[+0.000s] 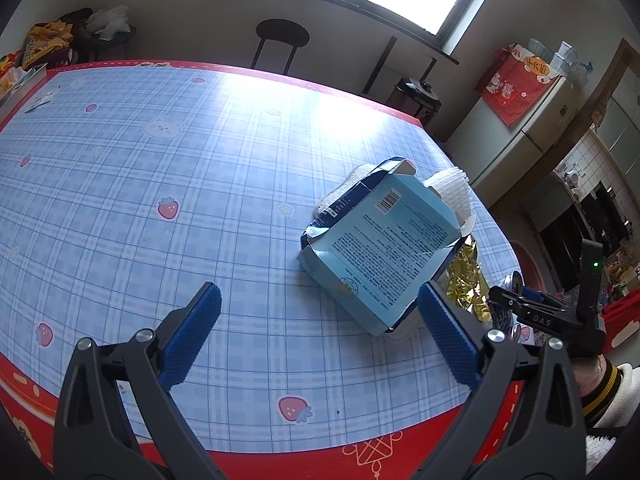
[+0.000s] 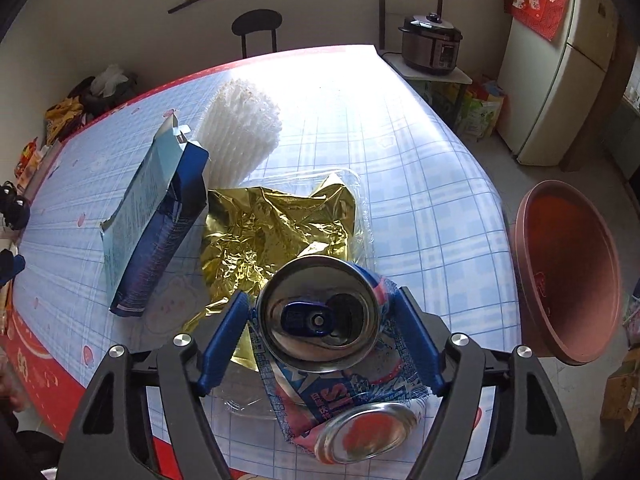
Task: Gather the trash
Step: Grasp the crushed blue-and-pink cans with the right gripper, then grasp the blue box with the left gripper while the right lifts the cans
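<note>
My right gripper (image 2: pixel 322 320) is shut on a crushed blue and pink drink can (image 2: pixel 320 316), held above the table's right edge. Behind it lie a crumpled gold foil wrapper (image 2: pixel 264 228) in a clear plastic tray (image 2: pixel 356 184), a light blue carton (image 2: pixel 148 216) and white foam netting (image 2: pixel 240 124). My left gripper (image 1: pixel 320 328) is open and empty over the table, just short of the blue carton (image 1: pixel 380 248). The foam netting (image 1: pixel 452 188) and gold foil (image 1: pixel 466 280) show beyond the carton, and the right gripper (image 1: pixel 520 312) at far right.
A plaid tablecloth with a red border (image 1: pixel 160 200) covers the table. A reddish-brown basin (image 2: pixel 568 272) stands off the table's right edge. A black stool (image 2: pixel 258 28), a pressure cooker (image 2: pixel 432 44) and a fridge (image 2: pixel 560 80) stand beyond. Clutter (image 1: pixel 44 44) sits at the far left.
</note>
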The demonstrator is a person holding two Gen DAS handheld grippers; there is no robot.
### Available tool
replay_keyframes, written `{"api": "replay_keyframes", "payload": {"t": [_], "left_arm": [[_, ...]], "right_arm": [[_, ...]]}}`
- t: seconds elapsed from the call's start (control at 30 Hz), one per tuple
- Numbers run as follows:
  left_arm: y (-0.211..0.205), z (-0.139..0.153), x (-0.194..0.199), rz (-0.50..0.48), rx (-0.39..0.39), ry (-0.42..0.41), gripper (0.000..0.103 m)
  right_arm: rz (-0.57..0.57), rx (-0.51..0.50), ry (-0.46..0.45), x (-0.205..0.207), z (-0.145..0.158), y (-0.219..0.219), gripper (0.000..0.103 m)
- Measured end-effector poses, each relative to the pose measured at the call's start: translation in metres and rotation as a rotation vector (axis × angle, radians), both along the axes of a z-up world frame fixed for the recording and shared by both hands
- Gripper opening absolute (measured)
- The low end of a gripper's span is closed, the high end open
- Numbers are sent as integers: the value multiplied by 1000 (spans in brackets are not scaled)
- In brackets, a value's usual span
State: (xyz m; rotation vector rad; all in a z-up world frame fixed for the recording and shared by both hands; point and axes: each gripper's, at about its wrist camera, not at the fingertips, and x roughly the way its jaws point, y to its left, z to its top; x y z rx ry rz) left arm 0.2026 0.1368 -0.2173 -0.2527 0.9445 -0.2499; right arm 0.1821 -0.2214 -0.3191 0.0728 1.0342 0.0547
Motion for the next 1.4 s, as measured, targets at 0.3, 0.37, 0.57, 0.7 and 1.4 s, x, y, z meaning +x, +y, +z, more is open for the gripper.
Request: {"api": "replay_keyframes", "payload": {"t": [0.3, 0.37, 0.57, 0.7, 1.4], "left_arm": [[-29, -17, 7, -70, 5, 50, 97], [-38, -22, 8, -99, 29, 54, 97], [-85, -39, 17, -245, 170, 35, 97], [-116, -49, 23, -307, 271, -10, 97], [-166, -51, 34, -344, 539, -209, 50]], "right_arm": [[-14, 97, -89, -19, 34, -14, 72], [-16, 114, -98, -21, 41, -17, 72], [-40, 158, -110, -29, 52, -25, 71], [-44, 160, -116, -35, 56, -27, 70], [-45, 199, -101, -49, 66, -38, 24]]}}
